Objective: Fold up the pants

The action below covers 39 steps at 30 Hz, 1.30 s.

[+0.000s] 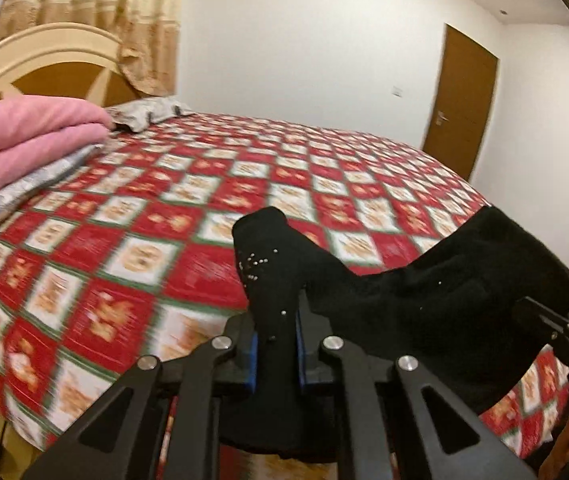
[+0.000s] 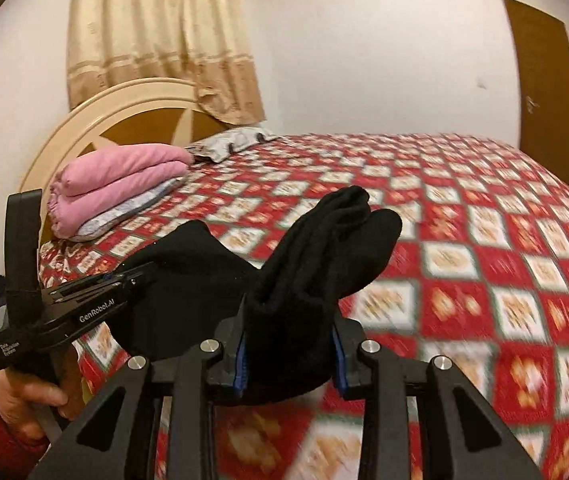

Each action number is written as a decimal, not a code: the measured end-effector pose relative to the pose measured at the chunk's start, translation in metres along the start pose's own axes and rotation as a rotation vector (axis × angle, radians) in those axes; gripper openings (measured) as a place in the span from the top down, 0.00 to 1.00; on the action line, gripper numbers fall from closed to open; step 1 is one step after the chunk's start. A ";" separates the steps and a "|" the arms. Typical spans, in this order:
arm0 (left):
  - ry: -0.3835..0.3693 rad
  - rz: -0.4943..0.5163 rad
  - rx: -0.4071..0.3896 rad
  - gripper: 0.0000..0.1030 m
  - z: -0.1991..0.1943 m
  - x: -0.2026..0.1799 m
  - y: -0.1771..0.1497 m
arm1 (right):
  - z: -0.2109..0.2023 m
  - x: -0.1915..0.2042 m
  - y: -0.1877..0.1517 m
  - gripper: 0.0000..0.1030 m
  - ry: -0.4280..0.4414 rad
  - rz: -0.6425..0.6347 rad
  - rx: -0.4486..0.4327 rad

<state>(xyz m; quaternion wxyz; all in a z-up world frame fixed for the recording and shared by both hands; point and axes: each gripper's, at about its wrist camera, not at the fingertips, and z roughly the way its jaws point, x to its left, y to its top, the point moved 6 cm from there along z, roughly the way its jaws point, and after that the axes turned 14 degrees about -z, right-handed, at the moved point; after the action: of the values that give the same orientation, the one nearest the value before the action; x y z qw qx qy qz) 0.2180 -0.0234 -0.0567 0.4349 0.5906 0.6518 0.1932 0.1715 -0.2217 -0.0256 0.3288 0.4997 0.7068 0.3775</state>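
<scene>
The black pants hang bunched in the air above the bed, stretched between both grippers. In the left wrist view my left gripper is shut on one end of the cloth, which sticks up between the blue pads. The right gripper grips the other end at the right edge. In the right wrist view my right gripper is shut on a thick fold of the pants. The left gripper pinches the cloth at the left, held by a hand in a red sleeve.
The bed carries a red, white and green checked cover. A folded pink blanket on grey pillows lies by the cream headboard. A beige curtain hangs behind. A brown door stands at the far right wall.
</scene>
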 end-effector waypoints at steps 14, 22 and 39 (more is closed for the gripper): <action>0.244 0.024 -0.149 0.86 0.045 0.068 0.082 | 0.143 0.027 0.066 0.68 -0.023 -0.090 -0.012; 0.364 0.055 -0.020 0.86 0.116 0.095 0.049 | 0.220 0.014 0.009 0.68 -0.091 -0.116 0.197; 0.519 -0.025 -0.005 0.00 0.068 0.186 0.050 | 0.199 -0.045 -0.026 0.20 0.055 0.287 0.200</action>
<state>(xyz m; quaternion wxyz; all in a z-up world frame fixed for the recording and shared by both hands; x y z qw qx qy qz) 0.3161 0.1450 -0.1191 0.2569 0.5119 0.7484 0.3344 0.3399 -0.2294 -0.1429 0.2009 0.6153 0.6708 0.3620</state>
